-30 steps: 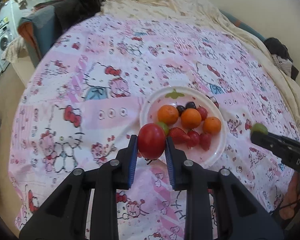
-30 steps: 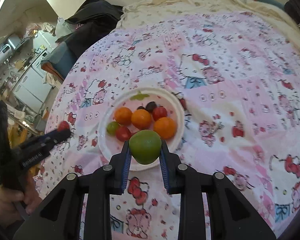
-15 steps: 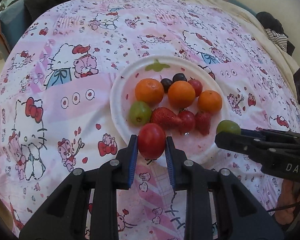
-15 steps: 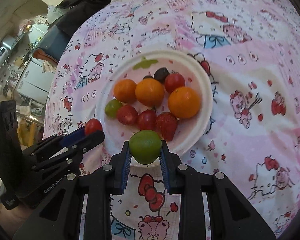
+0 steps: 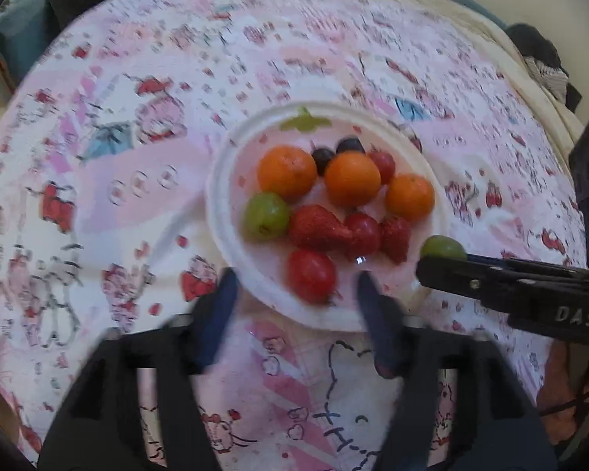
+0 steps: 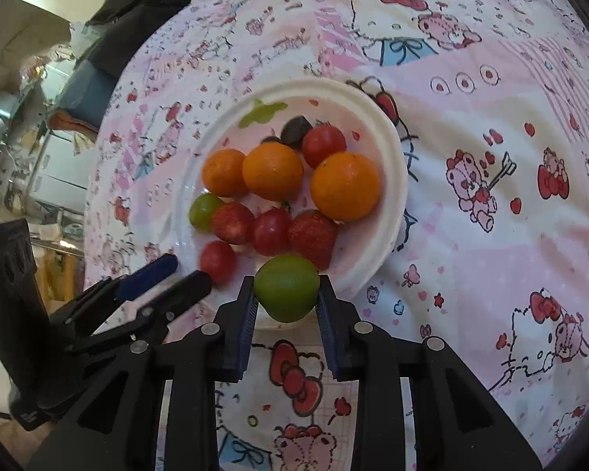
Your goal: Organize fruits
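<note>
Left wrist view: the left gripper [image 5: 296, 294] stands with its blue-padded jaws spread wide, gripping nothing. Between and just beyond them a small red tomato [image 5: 311, 274] lies on the near part of the round white paper plate [image 5: 224, 231], which rests on a pink cartoon-print cloth [image 5: 117, 180]. Further in on the plate sit three round oranges [image 5: 352, 179], red strawberries [image 5: 318, 227], a green grape [image 5: 266, 216] and dark grapes [image 5: 322, 157]. From the right, the right gripper [image 5: 438, 261] reaches in over the plate's rim with a round green fruit [image 5: 443, 248] at its tip.

Right wrist view: the right gripper [image 6: 286, 300] is closed narrowly on the green fruit [image 6: 286, 288], held over the plate's [image 6: 392, 180] near edge beside a strawberry. The left gripper [image 6: 184, 276] is at lower left, its jaws parted, near the tomato [image 6: 217, 261].
</note>
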